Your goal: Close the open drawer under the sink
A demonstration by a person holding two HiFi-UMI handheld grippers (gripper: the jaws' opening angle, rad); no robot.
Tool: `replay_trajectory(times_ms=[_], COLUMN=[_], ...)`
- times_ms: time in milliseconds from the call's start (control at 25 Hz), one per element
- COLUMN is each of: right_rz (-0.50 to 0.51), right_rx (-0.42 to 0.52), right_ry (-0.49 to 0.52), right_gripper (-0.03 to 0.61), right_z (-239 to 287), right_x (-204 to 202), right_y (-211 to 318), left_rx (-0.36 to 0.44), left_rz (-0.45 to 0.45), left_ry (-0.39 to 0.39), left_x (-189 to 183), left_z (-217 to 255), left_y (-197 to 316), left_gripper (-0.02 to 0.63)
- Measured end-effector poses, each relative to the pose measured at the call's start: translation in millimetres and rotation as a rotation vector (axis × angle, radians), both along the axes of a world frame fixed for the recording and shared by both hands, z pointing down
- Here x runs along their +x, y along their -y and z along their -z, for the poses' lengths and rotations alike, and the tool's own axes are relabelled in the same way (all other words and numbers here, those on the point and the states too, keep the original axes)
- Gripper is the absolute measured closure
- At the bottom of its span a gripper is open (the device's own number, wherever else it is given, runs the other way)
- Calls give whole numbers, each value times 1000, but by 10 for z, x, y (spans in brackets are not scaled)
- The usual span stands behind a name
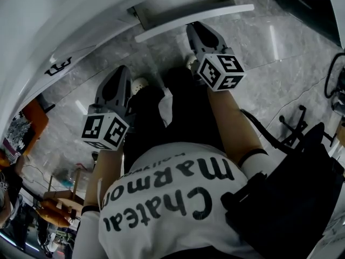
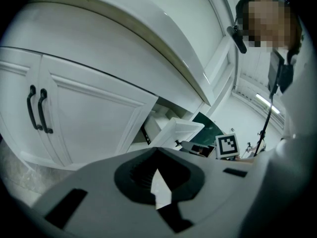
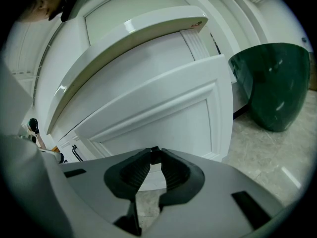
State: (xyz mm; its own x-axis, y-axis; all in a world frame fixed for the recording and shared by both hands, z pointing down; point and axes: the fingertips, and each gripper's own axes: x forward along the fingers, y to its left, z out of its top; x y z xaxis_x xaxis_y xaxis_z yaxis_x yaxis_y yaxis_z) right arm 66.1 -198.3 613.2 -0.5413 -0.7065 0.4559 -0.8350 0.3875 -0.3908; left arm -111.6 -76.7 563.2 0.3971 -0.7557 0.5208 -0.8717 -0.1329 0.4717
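- The only readable writing is on the person's white shirt (image 1: pixel 178 198), at 6 o'clock in the head view. Black letters spell "maRmon" above "Chatea", and both words run off at the folds.
- Each gripper's cube carries black-and-white square markers with no letters on them.
- The right gripper (image 3: pixel 155 154) has its jaws closed tip to tip, with nothing between the ribbed pads.
- The drawer (image 3: pixel 163 118) stands pulled out from the cabinet. Its white panelled front fills the right gripper view at 12 o'clock, straight ahead of those jaws and very near. Whether the tips touch it cannot be told.
- The white countertop edge (image 3: pixel 124 38) overhangs the drawer, and a dark green bin (image 3: pixel 272 83) stands on the floor at 3 o'clock.
- The left gripper (image 2: pixel 157 155) is also closed and empty, with only a thin pale sliver showing behind the tips.
- In the left gripper view the open drawer lies at 1 o'clock, well apart from the jaws. Cabinet doors (image 2: pixel 84 118) with two black handles (image 2: pixel 37 110) are at 9 o'clock.
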Motion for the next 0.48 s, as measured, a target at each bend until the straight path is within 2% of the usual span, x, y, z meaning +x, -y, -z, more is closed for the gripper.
replay_trajectory(times_ms=[480], right_rz=[-5], right_rx=[12], right_ry=[48], right_gripper=[500], right_z=[27], right_x=[-69], right_y=[125], left_rx=[25], left_rz=[32], left_ry=[3], left_x=[-81], left_z=[-1], left_y=[154], left_gripper=[606])
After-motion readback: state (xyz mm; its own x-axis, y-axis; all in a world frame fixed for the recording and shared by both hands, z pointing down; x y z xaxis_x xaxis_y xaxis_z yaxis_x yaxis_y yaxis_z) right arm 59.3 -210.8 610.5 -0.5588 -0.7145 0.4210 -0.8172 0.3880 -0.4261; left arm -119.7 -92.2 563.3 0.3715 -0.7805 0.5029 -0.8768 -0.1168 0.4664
